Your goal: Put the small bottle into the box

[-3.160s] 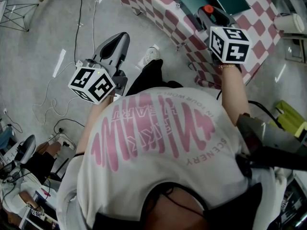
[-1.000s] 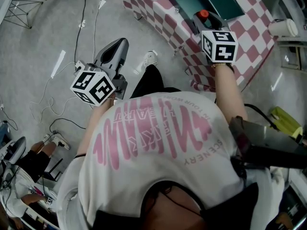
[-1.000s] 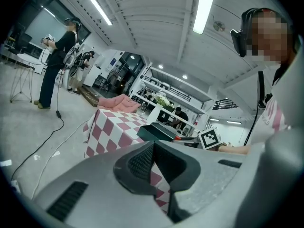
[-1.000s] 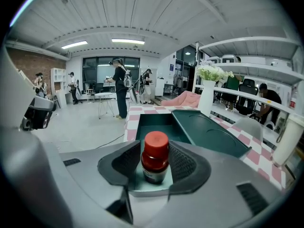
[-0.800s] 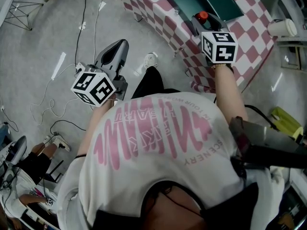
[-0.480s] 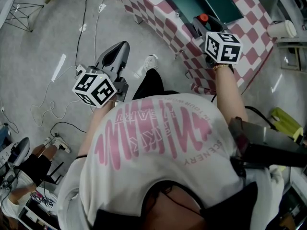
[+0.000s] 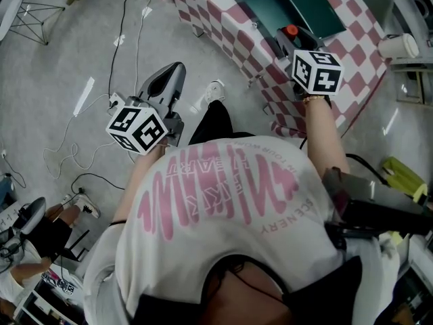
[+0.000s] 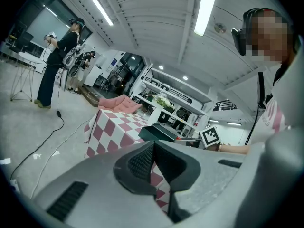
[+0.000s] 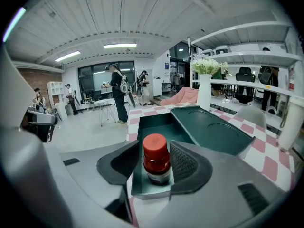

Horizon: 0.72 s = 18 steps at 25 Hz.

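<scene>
Nearest the head camera, a white shirt with pink lettering (image 7: 223, 202) fills the lower frame, and both forearms are stretched out from it. The left gripper (image 8: 153, 148) is held out over the grey floor (image 7: 54, 59), well apart from the table; its jaws are pressed together at the tips, and nothing is caught between them (only checked cloth shows through the gap lower down). Its marker cube (image 7: 137, 128) is turned up toward the head camera. The right gripper (image 9: 155, 148) is held at the near end of the box (image 9: 159, 125), and its jaws have just been opening. The small bottle (image 9: 156, 170) is seen between them, standing upright on the box floor at its near end. A clear gap is left between the bottle and the left jaw, while the right pad lies just beside it, so the bottle is released rather than clamped. The bottle is dark, with a pale label and a red cap (image 9: 155, 145). The box is dark green, and its lid (image 9: 213, 132) is folded open to the right. It rests on a table covered in pink-and-white checked cloth (image 9: 270, 160). Further along the table, a white vase (image 9: 204, 91) of flowers is set. Beyond it, a standing person (image 9: 116, 91) is seen in the open room.
</scene>
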Motion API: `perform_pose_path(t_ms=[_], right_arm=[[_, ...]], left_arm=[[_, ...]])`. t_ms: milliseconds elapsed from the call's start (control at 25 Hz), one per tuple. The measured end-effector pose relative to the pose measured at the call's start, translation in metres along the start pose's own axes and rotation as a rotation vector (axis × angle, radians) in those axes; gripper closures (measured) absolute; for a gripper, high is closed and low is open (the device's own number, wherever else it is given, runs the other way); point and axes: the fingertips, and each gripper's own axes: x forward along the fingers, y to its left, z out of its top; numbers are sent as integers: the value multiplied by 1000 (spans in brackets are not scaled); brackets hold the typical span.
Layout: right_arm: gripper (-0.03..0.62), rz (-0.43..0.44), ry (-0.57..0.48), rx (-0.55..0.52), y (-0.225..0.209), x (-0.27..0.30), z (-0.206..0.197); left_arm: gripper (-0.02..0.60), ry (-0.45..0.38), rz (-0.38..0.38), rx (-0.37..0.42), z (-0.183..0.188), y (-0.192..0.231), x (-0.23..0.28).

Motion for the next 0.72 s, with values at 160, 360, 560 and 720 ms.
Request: perform_pose_path(t_ms=[160,360,560,720], right_arm=[[414,-12,4,-5,-1,-1,0],[410,-26,5,-6,-3,-4,2],[408,-37,9,-3,-3,-7,1],[408,-42,6,4,-1,-13,0]], left_arm=[[574,-3,8,-8,0,4,-3],[575,-12,14,-11,3,8,-7],[574,-14,14,-16,2,10,-11],[575,-21,14,-16,2,11,-17]])
